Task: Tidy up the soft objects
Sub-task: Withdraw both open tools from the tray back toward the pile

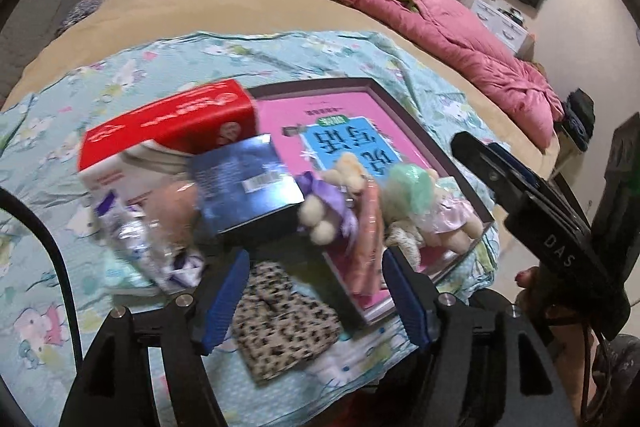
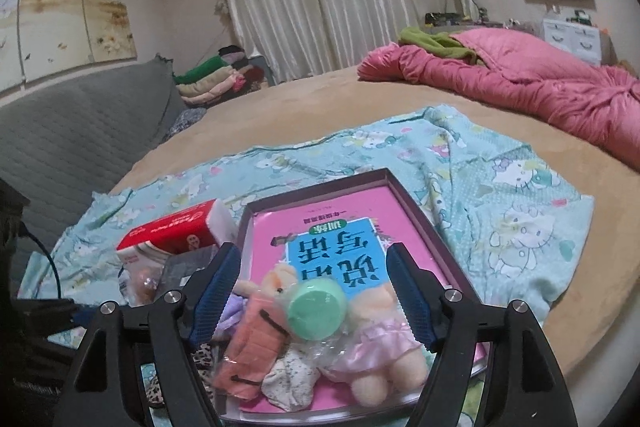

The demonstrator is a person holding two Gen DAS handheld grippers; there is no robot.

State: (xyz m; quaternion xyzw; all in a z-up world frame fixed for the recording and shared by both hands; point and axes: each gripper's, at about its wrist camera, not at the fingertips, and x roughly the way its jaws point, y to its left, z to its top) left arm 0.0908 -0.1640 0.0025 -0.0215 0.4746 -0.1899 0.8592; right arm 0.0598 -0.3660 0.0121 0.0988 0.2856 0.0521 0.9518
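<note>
- Right gripper (image 2: 316, 291): jaws apart, nothing held; I hover it over the plush toys (image 2: 372, 347) piled at the near end of the tray (image 2: 416, 211).
- Left gripper (image 1: 316, 301): jaws apart, empty, above the leopard-print cloth (image 1: 276, 323) just outside the tray's near corner.
- Advice: I judge a low, centred descent onto one toy grips best.
</note>
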